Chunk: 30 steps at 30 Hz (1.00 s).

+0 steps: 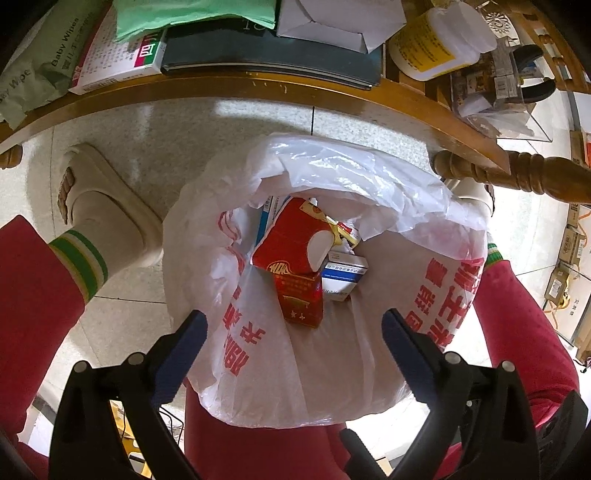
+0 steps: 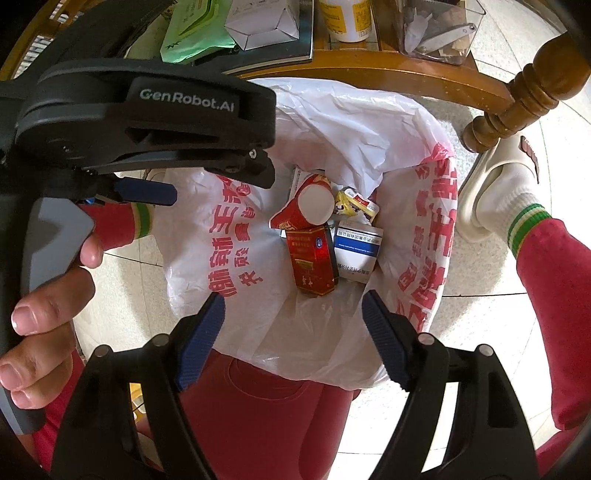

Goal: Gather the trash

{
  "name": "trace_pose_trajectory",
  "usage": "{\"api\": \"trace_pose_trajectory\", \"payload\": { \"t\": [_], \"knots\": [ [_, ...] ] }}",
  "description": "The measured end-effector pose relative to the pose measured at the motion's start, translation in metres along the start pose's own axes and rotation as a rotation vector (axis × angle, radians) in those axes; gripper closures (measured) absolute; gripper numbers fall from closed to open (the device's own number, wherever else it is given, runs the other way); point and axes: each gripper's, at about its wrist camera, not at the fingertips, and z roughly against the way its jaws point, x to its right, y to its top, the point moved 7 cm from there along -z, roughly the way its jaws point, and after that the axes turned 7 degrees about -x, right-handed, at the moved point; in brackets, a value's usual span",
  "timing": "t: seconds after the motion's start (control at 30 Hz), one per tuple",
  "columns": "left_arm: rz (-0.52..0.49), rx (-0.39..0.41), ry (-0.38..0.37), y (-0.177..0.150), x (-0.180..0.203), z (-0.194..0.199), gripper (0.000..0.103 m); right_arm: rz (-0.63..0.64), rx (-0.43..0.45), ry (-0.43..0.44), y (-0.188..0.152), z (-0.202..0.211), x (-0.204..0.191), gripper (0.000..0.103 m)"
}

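A bin lined with a white plastic bag [image 1: 280, 369] printed in red stands on the floor between the person's legs. In it lie a red carton [image 1: 299, 295], a red tissue pack [image 1: 288, 236], a blue-and-white box [image 1: 343, 273] and a yellow wrapper [image 1: 340, 230]. My left gripper [image 1: 294, 325] hangs open over the bag's mouth, nothing between its blue pads. My right gripper [image 2: 293, 301] is open too, pointing down at the bag [image 2: 221, 258] just above the red carton [image 2: 312, 262] and the blue-and-white box [image 2: 356, 247], with its pads touching nothing.
A wooden table edge [image 1: 258, 88] and turned leg [image 1: 517, 173] run past the bin's far side. On the table are a baby wipes pack [image 1: 44, 62], a white box [image 1: 332, 22] and a yellow-labelled bottle [image 1: 432, 40]. A slippered foot [image 1: 96, 206] stands left of the bin.
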Motion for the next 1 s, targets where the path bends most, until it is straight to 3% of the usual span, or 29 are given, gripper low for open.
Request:
{"api": "trace_pose_trajectory", "payload": {
  "t": [0.33, 0.5, 0.7, 1.0],
  "knots": [
    [-0.006, 0.071, 0.06, -0.019, -0.014, 0.02, 0.01, 0.027, 0.033, -0.056, -0.011, 0.013, -0.007, 0.028],
    [-0.005, 0.142, 0.093, -0.038, -0.025, 0.041, 0.01, 0.007, 0.108, -0.086, -0.019, 0.04, -0.002, 0.025],
    [-0.008, 0.257, 0.117, -0.069, -0.035, 0.077, 0.01, -0.024, 0.244, -0.107, -0.031, 0.092, 0.001, 0.023],
    [-0.002, 0.548, 0.145, -0.141, -0.038, 0.161, 0.01, 0.019, 0.566, -0.227, -0.062, 0.202, -0.026, 0.011]
  ]
}}
